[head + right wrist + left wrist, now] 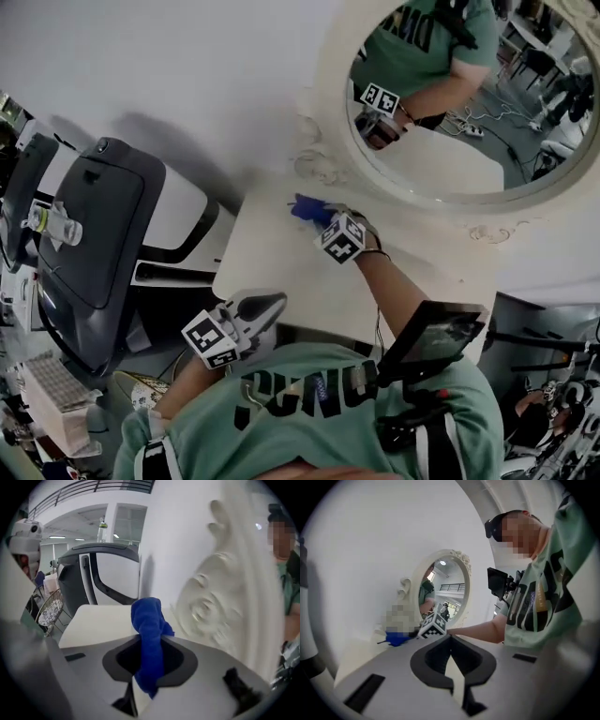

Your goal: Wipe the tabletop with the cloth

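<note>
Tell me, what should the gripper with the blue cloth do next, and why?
Probably lower the right gripper so the blue cloth presses on the tabletop, then drag it toward the person. The cloth is clamped in its fingers, bunched, near the mirror frame at the far edge; most of the top lies nearer.

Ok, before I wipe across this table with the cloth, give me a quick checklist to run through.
1. Blue cloth clamped in right gripper: ok, jaws shut on it.
2. Cloth touching the tabletop: cannot tell.
3. Left gripper out of the way: ok, shut, empty, by the table's front edge.
4. Tabletop free of obstacles: ok where visible.
5. Room from the mirror frame: not ok, it sits close beside the cloth; probably stroke away from it.
</note>
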Tool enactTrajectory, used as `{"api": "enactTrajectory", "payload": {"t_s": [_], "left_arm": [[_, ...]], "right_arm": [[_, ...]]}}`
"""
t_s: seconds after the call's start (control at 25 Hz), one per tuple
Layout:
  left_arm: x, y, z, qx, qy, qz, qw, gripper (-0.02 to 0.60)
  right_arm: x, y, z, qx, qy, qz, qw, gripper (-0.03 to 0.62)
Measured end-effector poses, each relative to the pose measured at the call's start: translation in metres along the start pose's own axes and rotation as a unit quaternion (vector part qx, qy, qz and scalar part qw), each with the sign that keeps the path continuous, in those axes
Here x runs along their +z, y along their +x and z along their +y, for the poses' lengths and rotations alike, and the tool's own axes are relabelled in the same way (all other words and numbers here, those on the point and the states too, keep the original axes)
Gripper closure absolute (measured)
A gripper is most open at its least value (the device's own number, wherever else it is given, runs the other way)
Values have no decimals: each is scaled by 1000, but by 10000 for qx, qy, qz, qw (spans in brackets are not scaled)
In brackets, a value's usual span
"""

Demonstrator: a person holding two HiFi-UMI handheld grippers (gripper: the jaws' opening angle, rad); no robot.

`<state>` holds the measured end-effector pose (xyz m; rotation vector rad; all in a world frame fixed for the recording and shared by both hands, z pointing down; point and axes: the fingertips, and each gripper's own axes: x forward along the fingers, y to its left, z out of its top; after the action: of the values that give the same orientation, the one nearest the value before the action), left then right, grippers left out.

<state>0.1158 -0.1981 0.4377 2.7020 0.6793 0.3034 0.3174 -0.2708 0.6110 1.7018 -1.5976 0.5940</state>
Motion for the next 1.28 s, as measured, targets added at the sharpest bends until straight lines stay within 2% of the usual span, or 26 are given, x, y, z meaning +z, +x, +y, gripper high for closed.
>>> {"api": "enactTrajectory", "payload": {"t_s": [0.08, 0.16, 0.24, 0.36, 0.44, 0.52, 0.68, 0.84, 0.96, 1.04, 1.12, 1.2, 1.28], "left_arm": [[1, -34, 17, 178, -69, -46, 9998, 572], [-1, -59, 30, 337, -132, -61, 9993, 572], [-4, -73, 36, 454, -156, -78, 9988, 572], [-7, -69, 31, 464, -146, -94, 9988, 572], [-10, -48, 17, 346, -82, -62, 9993, 572], [-12, -16, -9, 202, 3, -18, 9998, 572], [-10, 76, -74, -351, 263, 61, 9990, 572], [-14, 167, -136, -1070, 361, 241, 9933, 572], [-21, 213, -176, -1507, 457, 441, 9865, 572], [-25, 232, -192, -1700, 501, 552, 9826, 572], [-27, 242, -198, -1763, 515, 603, 9811, 572], [-28, 240, -193, -1705, 491, 585, 9824, 572], [-27, 226, -174, -1536, 418, 508, 9859, 572]], "right_arm": [[52, 42, 20, 195, -196, 29, 9996, 516], [75, 73, 27, 268, -321, 171, 9990, 516], [74, 89, 28, 309, -328, 366, 9983, 516], [45, 78, 13, 264, -22, 512, 9983, 516], [7, 52, -7, 154, 231, 632, 9976, 517], [-49, 16, -27, 51, 493, 788, 9957, 517], [-198, -86, -81, -331, 1103, 1167, 9865, 517], [-360, -199, -126, -860, 1771, 1670, 9661, 517], [-449, -262, -147, -1203, 2224, 1952, 9476, 517], [-482, -286, -156, -1358, 2411, 2062, 9386, 516], [-493, -295, -161, -1417, 2438, 2156, 9349, 517], [-480, -291, -161, -1445, 2311, 2146, 9379, 517], [-433, -267, -154, -1335, 2081, 1800, 9521, 517]]}}
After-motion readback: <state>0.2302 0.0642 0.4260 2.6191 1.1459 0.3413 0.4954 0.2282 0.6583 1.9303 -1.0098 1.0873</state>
